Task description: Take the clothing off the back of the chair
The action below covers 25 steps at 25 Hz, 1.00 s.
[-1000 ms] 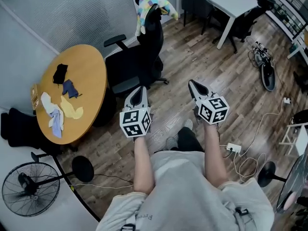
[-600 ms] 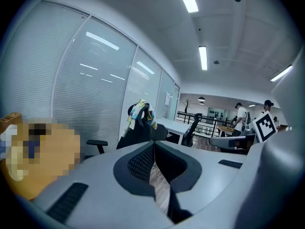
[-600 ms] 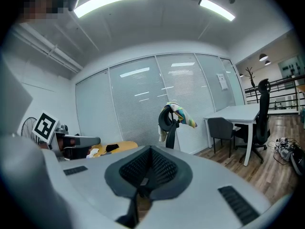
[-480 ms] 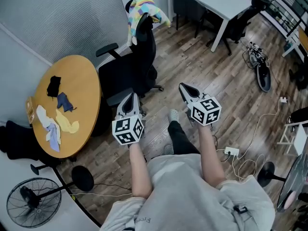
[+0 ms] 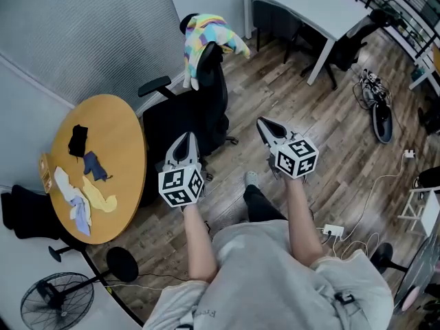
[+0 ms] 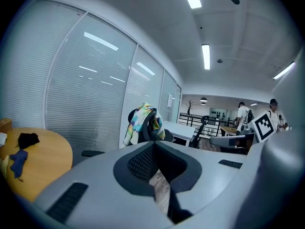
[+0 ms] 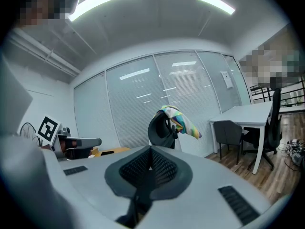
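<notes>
Both empty right now. Left hand-held gripper (image 5: 184, 140) is clenched tight with nothing between the jaws. Right hand-held gripper (image 5: 267, 125) is the same, clenched on nothing. They sit side by side, roughly level, aimed toward the chair (image 5: 196, 112).

I read the step in hand as approach, no grasp yet.

The round table (image 5: 124, 126) is off to the left of the left one, with small cloths (image 5: 86, 191) on it. Not my target, so I'm skipping them.

The chair is ahead of both and well apart from them, seat side toward me. The clothing (image 5: 205, 36) is multicoloured and draped over the top of the chair's back, above and beyond both jaw lines. One flap hangs down the left side; another sticks out right, past the headrest. The white table (image 5: 309, 2) is further off, beyond the right one.

Plan:
- Open the jaws before I get there, not at the fabric.
- Come in beside the seat rather than leaning over it. The chair probably rolls, so a nudge would push the target away.
- Left pinches the hanging flap; right takes the bunch on top.
- Bite deep into a fold; a thin edge will likely slip.
- Lift straight up clear of the headrest first, then pull back. Pulling sideways risks a snag or dragging the chair.
</notes>
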Each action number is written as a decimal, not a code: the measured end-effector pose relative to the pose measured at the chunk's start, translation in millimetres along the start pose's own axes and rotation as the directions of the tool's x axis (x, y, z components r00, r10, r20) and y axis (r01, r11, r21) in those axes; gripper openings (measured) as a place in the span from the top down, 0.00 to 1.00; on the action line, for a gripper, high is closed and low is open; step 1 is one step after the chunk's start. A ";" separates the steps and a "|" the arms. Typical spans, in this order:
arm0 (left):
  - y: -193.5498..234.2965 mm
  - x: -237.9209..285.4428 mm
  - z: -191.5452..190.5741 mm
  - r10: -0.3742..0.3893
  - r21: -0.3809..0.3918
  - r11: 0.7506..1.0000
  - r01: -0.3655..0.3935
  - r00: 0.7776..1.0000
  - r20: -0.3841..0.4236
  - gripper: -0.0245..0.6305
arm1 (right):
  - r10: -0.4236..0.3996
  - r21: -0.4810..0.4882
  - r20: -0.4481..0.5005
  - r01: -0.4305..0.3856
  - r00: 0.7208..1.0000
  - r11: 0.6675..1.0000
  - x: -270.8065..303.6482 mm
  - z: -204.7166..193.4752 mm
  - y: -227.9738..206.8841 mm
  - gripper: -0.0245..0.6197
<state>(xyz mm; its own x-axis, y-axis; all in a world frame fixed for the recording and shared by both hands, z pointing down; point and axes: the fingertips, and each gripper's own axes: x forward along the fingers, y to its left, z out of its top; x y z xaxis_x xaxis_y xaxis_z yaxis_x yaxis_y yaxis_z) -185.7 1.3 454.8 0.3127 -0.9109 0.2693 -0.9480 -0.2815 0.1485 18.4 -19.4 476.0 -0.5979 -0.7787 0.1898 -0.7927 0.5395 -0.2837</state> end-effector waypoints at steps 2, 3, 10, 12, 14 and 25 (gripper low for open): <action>5.1 20.3 11.4 0.007 -0.002 1.000 -0.007 1.000 0.005 0.92 | 0.008 0.000 0.009 -0.008 1.000 1.000 15.9 14.9 -15.0 0.93; 7.9 30.0 16.5 0.010 -0.002 1.000 -0.010 1.000 0.005 0.92 | 0.013 0.000 0.013 -0.013 1.000 1.000 24.2 21.9 -22.0 0.93; 28.5 85.5 47.3 0.034 -0.003 0.999 -0.034 0.999 0.018 0.92 | 0.057 -0.003 0.024 -0.057 0.998 0.998 84.1 60.1 -57.9 0.93; 35.5 97.9 53.4 0.049 -0.005 0.999 -0.049 0.999 0.019 0.92 | 0.080 -0.006 0.021 -0.080 0.997 0.997 100.5 66.4 -64.0 0.93; 40.8 109.8 58.5 0.064 -0.008 0.998 -0.064 0.998 0.021 0.92 | 0.104 -0.010 0.017 -0.103 0.994 0.995 114.4 72.0 -70.4 0.93; 63.3 158.9 70.9 0.134 -0.009 0.991 -0.133 0.991 0.004 0.92 | 0.202 0.006 0.010 -0.202 0.979 0.979 175.7 89.1 -107.9 0.93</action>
<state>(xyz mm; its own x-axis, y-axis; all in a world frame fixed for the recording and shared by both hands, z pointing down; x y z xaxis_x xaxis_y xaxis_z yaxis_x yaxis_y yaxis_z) -200.3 -182.6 439.5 0.1830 -0.9417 0.2824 -0.9807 -0.1548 0.1193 9.4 -242.9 456.2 -0.7445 -0.6569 0.1190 -0.6548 0.6837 -0.3221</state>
